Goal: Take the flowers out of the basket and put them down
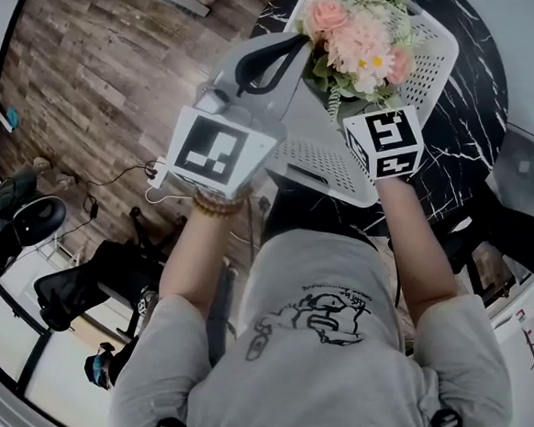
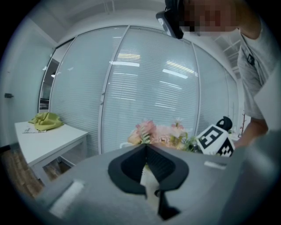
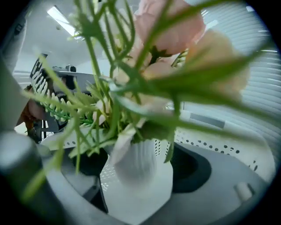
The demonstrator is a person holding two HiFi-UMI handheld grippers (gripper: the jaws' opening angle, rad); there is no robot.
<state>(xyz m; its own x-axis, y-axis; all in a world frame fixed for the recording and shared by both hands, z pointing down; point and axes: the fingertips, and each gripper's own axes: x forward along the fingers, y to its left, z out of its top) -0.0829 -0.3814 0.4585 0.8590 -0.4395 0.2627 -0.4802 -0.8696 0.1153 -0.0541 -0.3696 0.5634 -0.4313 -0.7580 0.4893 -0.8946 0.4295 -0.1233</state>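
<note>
A bunch of pink flowers (image 1: 359, 39) with green leaves stands in a white perforated basket (image 1: 434, 52) on the round black marble table (image 1: 468, 137). In the right gripper view the flowers (image 3: 171, 26) rise from a white ribbed vase (image 3: 136, 176). That vase sits between the black pads of my right gripper (image 3: 140, 165), and both pads rest against its sides. In the head view only the right gripper's marker cube (image 1: 386, 143) shows; its jaws are hidden under the leaves. My left gripper (image 1: 301, 39) hovers at the basket's left rim, tips together and holding nothing. Its own view shows the flowers (image 2: 160, 132) beyond the jaws.
The basket's near wall (image 1: 323, 167) lies between the two grippers. Left of the table are wood floor, office chairs (image 1: 70, 288) and cables. A white side table with a yellow-green cloth (image 2: 46, 121) stands by a glass wall with blinds. The person's torso fills the lower head view.
</note>
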